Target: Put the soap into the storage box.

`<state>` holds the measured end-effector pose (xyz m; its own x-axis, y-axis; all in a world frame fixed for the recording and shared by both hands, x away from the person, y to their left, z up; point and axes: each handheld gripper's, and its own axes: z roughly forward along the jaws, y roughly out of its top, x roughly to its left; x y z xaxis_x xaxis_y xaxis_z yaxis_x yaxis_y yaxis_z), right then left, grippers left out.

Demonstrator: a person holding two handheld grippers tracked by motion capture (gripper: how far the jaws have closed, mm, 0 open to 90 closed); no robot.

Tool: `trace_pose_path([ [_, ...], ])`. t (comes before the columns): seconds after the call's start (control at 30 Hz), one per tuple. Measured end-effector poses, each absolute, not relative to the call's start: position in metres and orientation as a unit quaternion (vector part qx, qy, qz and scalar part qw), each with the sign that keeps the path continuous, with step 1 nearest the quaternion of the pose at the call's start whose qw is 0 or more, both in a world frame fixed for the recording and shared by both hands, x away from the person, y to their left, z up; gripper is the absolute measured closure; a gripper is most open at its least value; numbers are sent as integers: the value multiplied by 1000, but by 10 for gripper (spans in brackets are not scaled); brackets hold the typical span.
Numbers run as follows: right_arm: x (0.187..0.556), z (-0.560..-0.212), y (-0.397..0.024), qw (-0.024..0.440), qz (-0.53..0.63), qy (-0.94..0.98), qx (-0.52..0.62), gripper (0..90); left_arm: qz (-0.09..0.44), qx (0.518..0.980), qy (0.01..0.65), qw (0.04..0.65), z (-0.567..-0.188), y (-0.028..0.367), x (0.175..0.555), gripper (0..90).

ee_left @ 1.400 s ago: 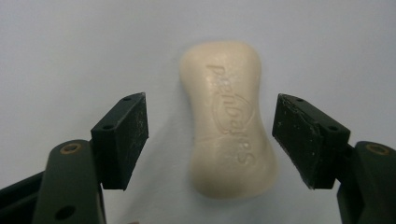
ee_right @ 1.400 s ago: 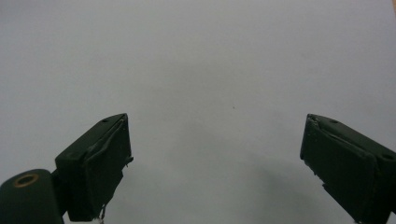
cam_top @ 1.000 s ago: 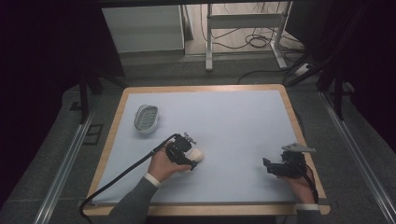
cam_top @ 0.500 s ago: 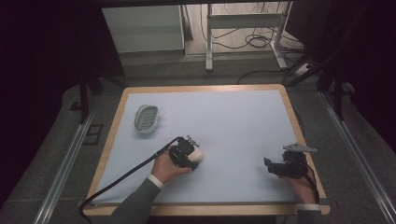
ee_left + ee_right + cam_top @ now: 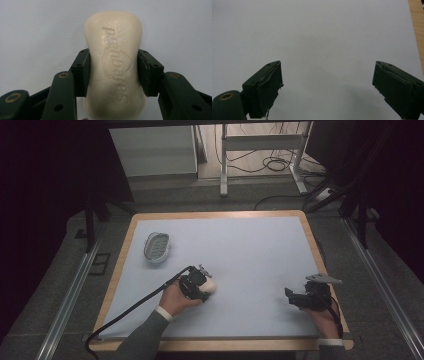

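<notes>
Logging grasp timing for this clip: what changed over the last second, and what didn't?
The left gripper has just closed its jaws onto the soap bar, pads pressing both sides. The right gripper stayed open and in place; the soap dish hasn't moved.

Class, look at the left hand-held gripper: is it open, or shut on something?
Shut on the soap bar. The left hand-held gripper has just been closing, and both pads press against the bar's sides.
</notes>
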<state>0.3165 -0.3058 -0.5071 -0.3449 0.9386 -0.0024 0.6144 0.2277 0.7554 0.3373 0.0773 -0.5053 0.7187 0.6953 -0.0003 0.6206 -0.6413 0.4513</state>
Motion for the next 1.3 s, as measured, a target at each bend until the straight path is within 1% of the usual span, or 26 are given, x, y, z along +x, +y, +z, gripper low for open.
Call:
trace_pose_path([
  [0.27,316,-506,-309,243,343,738,528,89,91,897,366,230,-493,85,337,495],
  [0.4,316,-505,-310,241,344,736,531,89,91,890,372,247,-481,94,338,496],
  [0.7,315,-504,-309,240,347,734,531,89,100,884,376,259,-462,109,339,496],
  [1.3,315,-504,-309,240,346,734,533,89,102,878,384,265,-453,122,347,496],
])
